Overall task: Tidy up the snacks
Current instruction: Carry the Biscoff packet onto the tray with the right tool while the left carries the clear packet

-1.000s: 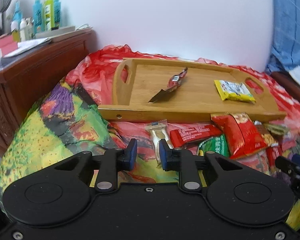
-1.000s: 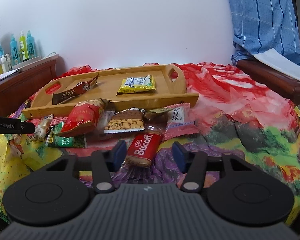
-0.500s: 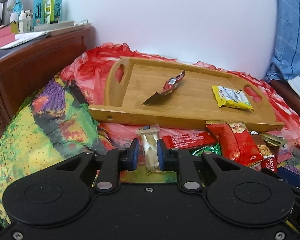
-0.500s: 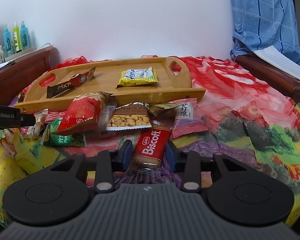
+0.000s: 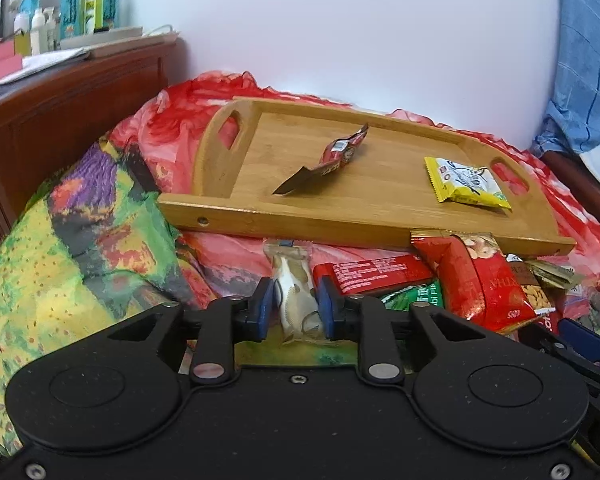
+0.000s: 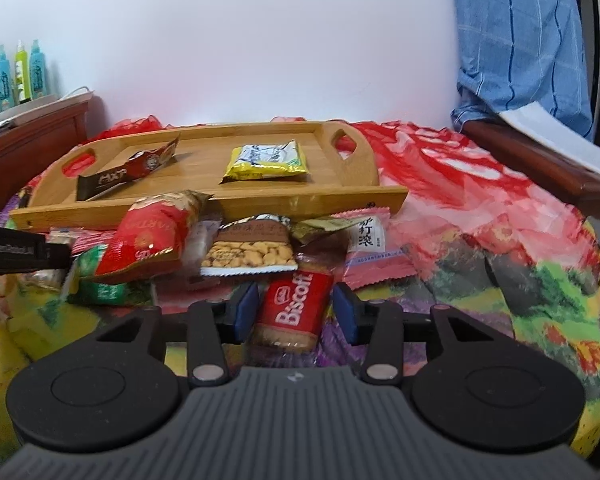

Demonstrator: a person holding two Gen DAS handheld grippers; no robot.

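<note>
A bamboo tray [image 5: 236, 216] [image 6: 260, 200] lies on the bed and holds a dark red bar [image 5: 324, 162] [image 6: 128, 172] and a yellow packet [image 5: 466, 184] [image 6: 266, 162]. Several snacks lie heaped in front of it. My left gripper [image 5: 294, 310] has its jaws around a clear-wrapped beige snack [image 5: 296, 292], close on both sides. My right gripper [image 6: 296, 312] has its jaws around a red Biscoff packet [image 6: 292, 310], with small gaps at each side.
A red peanut bag [image 5: 474, 280] [image 6: 156, 236], a green packet [image 6: 104, 280], a peanut pack [image 6: 250, 250] and a pink wrapper [image 6: 374, 248] lie in the heap. A wooden dresser [image 5: 60, 112] with bottles stands left. A blue cloth [image 6: 516, 40] hangs right.
Both grippers moved forward and lower onto the heap. The left jaws came around the beige snack. The right jaws narrowed around the Biscoff packet.
</note>
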